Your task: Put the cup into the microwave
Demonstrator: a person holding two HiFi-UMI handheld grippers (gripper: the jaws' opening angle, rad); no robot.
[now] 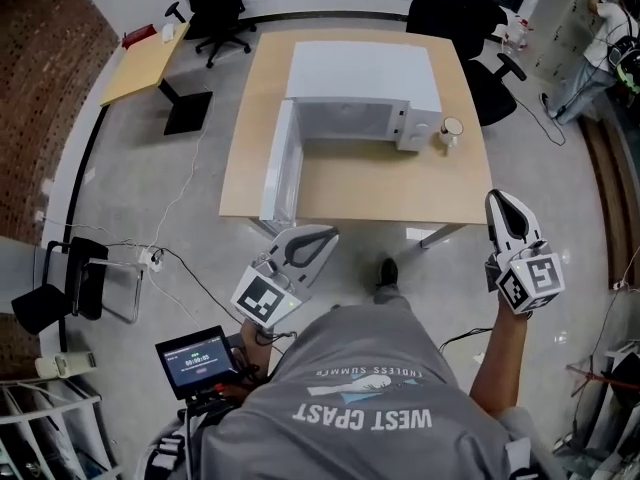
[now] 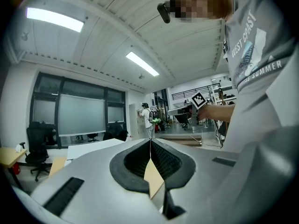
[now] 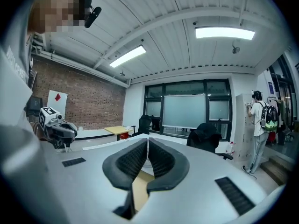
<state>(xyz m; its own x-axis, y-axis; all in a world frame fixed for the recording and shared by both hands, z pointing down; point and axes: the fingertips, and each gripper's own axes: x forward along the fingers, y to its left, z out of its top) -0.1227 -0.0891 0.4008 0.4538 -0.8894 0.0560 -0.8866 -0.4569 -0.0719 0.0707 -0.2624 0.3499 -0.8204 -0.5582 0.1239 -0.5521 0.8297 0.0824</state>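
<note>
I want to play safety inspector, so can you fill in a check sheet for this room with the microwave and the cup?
Surface: wooden table, bare in front of the microwave.
Job's things: white microwave on the table, its door swung open; cup stands on the table next to the microwave, not inside yet.
Clutter: nothing seen on the table.
Grippers: left gripper and right gripper are both shut, holding nothing, short of the table.
Cables: power strip with leads trailing over the floor, left of the table.
Surroundings: office chair, smaller table, brick wall.
</note>
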